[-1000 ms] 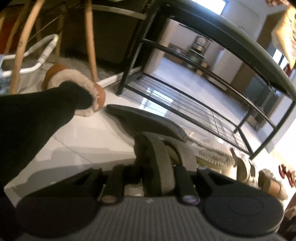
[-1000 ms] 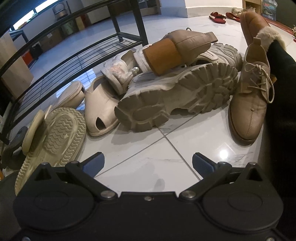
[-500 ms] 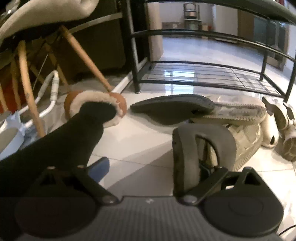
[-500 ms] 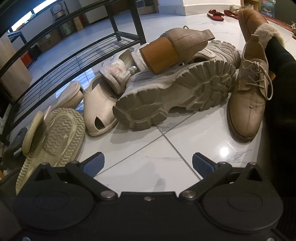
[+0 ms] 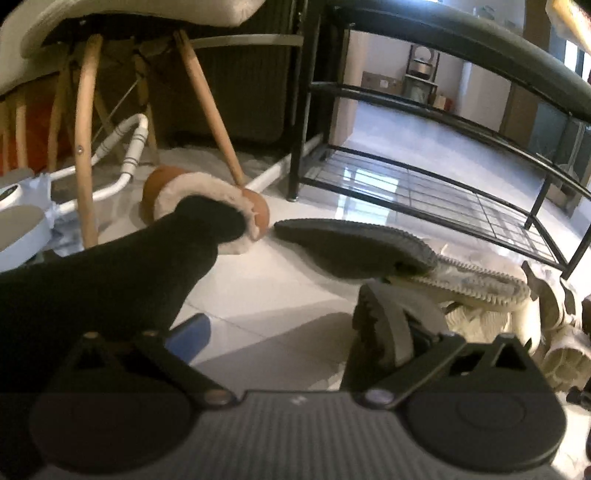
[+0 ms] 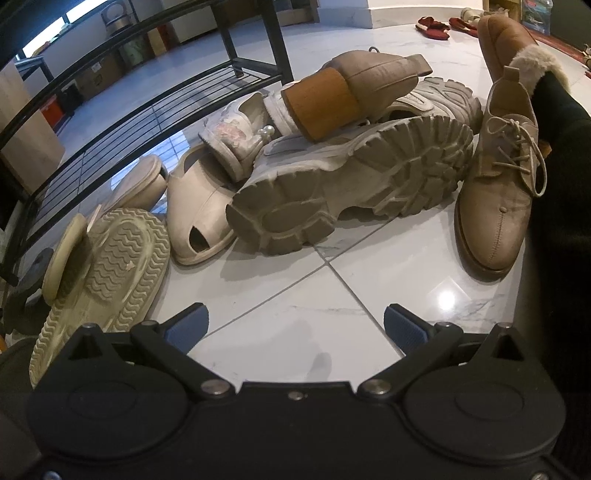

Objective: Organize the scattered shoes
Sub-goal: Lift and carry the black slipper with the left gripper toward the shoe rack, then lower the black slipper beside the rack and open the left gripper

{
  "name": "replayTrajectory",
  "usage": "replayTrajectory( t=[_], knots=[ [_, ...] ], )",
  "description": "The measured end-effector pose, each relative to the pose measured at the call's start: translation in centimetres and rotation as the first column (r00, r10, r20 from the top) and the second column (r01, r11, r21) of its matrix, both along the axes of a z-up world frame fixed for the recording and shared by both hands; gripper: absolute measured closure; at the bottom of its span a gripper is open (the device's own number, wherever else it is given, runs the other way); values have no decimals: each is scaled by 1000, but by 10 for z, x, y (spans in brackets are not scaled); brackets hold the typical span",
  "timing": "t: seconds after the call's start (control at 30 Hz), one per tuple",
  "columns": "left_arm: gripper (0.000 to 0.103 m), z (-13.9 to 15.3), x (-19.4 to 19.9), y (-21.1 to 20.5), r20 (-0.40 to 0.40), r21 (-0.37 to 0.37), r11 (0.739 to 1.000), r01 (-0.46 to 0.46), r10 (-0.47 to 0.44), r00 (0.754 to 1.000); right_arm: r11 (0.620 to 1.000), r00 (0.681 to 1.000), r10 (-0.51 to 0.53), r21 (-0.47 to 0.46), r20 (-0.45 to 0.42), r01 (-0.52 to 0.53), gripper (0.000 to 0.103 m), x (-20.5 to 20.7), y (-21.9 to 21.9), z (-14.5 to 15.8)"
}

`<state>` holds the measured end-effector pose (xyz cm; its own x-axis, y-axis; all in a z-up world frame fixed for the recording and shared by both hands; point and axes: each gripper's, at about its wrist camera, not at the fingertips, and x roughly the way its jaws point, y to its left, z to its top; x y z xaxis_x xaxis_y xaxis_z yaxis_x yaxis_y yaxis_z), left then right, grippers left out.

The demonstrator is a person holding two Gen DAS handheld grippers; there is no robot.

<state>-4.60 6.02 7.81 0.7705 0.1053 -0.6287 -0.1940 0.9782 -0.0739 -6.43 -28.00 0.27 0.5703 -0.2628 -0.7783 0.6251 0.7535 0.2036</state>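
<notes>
Our left gripper (image 5: pixel 295 332) has just been opening; the dark slipper (image 5: pixel 384 332) leans at its right finger, unclamped. Our right gripper (image 6: pixel 293 326) gapes over bare tile; beyond lies the heaped chunky sneaker (image 6: pixel 351 184), then the shoe rack (image 6: pixel 147 107).

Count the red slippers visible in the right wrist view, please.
2. One red slipper lies on the floor far behind the pile; the other lies right beside it, partly hidden. More may be hidden.

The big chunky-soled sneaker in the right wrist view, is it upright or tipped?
Tipped: the chunky sneaker lies on its side, its lugged sole facing the camera.
</notes>
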Motion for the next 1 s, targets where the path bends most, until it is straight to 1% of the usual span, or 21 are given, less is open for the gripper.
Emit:
replayTrajectory(
  t=[0.07, 0.2, 0.33, 0.37, 0.43, 0.5, 0.6, 0.7, 0.8, 0.9, 1.0],
  knots=[
    [1, 4, -3, -3, 17, 31, 1000, -5, 4, 1000, 1000, 1000, -6, 2, 0, 6, 0, 0, -1, 0],
    [1, 12, -9, -7, 58, 62, 998, 1, -4, 998, 1000, 1000, -6, 7, -6, 6, 0, 0, -1, -1],
    [1, 21, -14, -9, 116, 99, 995, -18, 7, 993, 1000, 1000, 1, 6, -5, -1, 0, 1, 0, -1],
    [1, 24, -18, -10, 148, 109, 994, -19, 3, 989, 1000, 1000, 1, 7, -5, -1, 0, 1, 0, -1],
    [1, 29, -21, -10, 185, 112, 994, -12, -9, 983, 1000, 1000, -3, 9, -7, 3, 0, 1, -1, -2],
    [1, 32, -25, -12, 227, 98, 995, 16, -39, 973, 1000, 1000, -4, 12, -10, 4, 0, 1, -1, -3],
    [1, 28, -20, -9, 197, 60, 998, 30, -41, 980, 1000, 1000, -3, 14, -10, 4, 0, 1, -1, -3],
    [1, 25, -15, 0, 168, 28, 1000, -8, 3, 986, 1000, 1000, -3, 14, -7, 3, 0, 0, -1, -2],
    [1, 25, -8, 13, 160, 3, 999, -44, 43, 986, 1000, 1000, 16, 27, 8, -17, 0, 0, -1, -2],
    [1, 28, -4, 26, 167, 4, 998, -59, 57, 984, 993, 994, 91, 73, 61, -95, 0, 1, 5, -1],
    [1, 29, -1, 36, 179, 27, 998, -53, 47, 983, 963, 969, 213, 139, 125, -230, 0, 4, 17, -1]
  ],
)
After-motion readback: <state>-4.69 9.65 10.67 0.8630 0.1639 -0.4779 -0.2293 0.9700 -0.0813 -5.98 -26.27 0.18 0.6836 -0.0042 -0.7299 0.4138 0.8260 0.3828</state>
